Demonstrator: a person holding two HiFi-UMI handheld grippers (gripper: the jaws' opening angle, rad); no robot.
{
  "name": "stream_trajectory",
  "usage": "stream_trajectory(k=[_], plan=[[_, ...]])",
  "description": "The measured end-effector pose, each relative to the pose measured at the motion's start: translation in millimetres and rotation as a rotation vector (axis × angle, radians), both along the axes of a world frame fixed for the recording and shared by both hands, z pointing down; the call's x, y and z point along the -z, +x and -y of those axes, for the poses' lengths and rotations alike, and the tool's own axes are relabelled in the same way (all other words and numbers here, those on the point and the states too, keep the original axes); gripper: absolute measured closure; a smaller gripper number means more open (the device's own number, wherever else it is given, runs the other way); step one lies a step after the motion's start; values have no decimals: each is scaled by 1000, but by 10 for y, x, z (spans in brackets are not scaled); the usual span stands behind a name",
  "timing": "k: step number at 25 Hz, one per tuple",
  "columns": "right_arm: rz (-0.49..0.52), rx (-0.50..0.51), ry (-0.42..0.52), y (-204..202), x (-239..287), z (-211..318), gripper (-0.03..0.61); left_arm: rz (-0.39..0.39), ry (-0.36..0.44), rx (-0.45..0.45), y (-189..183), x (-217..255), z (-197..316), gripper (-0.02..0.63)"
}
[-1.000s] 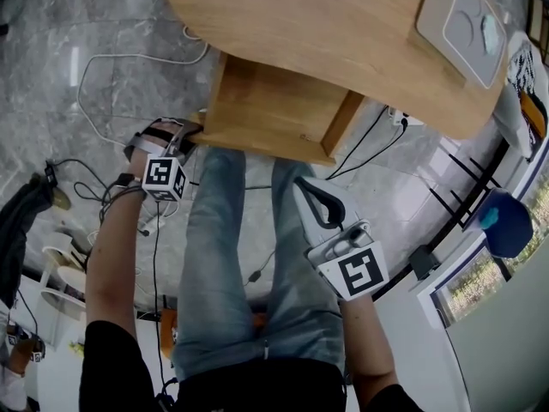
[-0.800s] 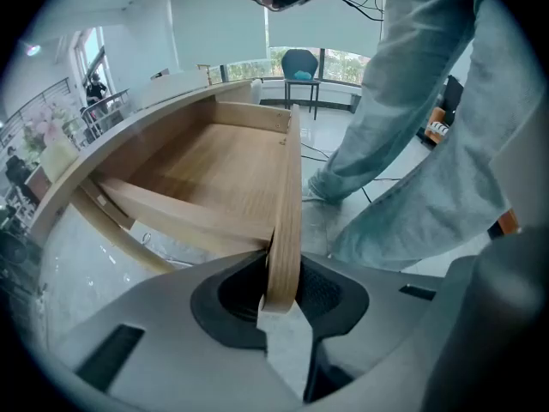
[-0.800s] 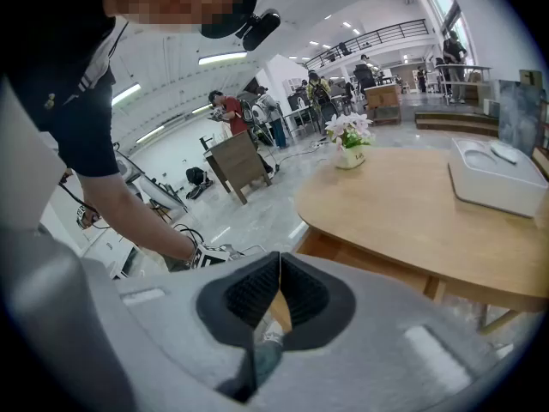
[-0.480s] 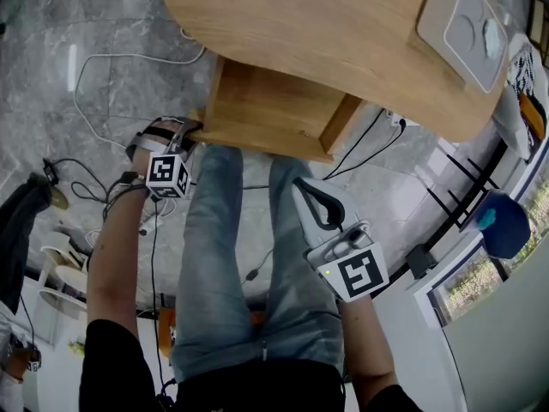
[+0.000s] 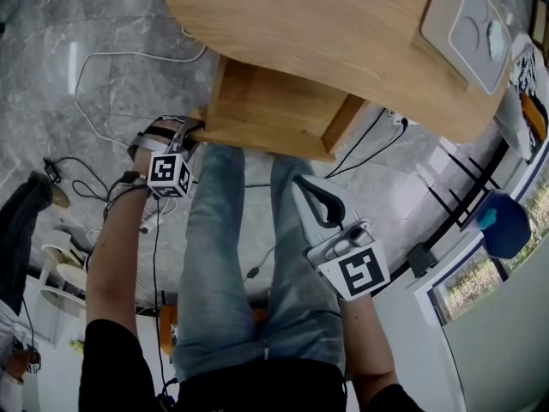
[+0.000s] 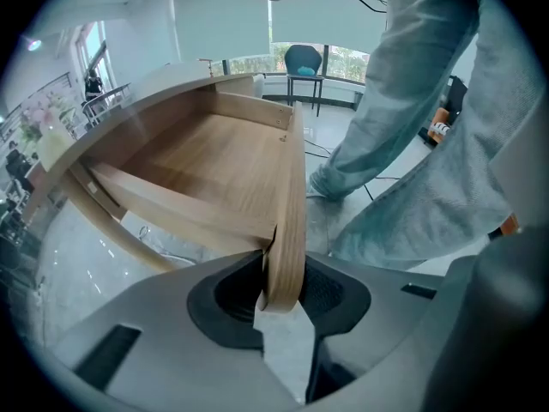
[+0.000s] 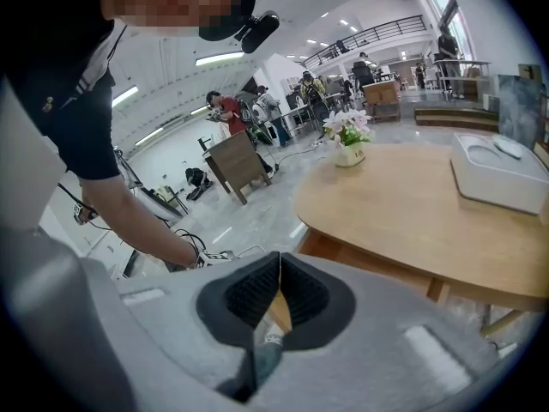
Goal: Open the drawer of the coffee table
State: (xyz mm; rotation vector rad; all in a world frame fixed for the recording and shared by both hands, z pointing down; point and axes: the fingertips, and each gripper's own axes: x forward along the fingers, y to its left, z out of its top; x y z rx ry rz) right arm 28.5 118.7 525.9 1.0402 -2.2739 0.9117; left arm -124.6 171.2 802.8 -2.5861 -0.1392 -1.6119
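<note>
Seen from above, a light wooden coffee table (image 5: 326, 24) stands on a grey marble floor (image 5: 51, 24), and its drawer (image 5: 266, 110) is pulled out from under the surface toward the person's jeans-clad legs (image 5: 223, 256). The drawer is an open wooden box with nothing visible inside. The left hand-held gripper (image 5: 190, 130) is at the drawer's front left corner, pointing steeply down. In the left gripper view its jaws have just been opening, with the drawer's front panel (image 6: 287, 230) standing upright between them, and the dark pads (image 6: 330, 290) appear to lie against both faces of the wood. The right hand-held gripper (image 5: 302, 187) hovers above the person's right leg, well apart from the drawer, with its jaws together and nothing between them. A pale grey tray (image 5: 467, 28) rests on the far right of the surface, and a white cable (image 5: 111, 58) loops across the floor to the left.
</note>
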Motion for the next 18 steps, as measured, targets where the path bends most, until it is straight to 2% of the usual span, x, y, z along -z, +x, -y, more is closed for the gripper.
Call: stream_trajectory(k=[3, 8, 15, 18], plan=[[0, 6, 3, -22, 22, 3, 578, -4, -16, 42, 0, -9, -5, 502], [-9, 13, 4, 6, 41, 18, 578, -20, -26, 48, 37, -51, -58, 426], [-10, 22, 26, 25, 176, 62, 578, 29, -38, 93, -238, 85, -75, 419], [-8, 30, 49, 30, 319, 121, 578, 26, -34, 147, -348, 295, -13, 419]])
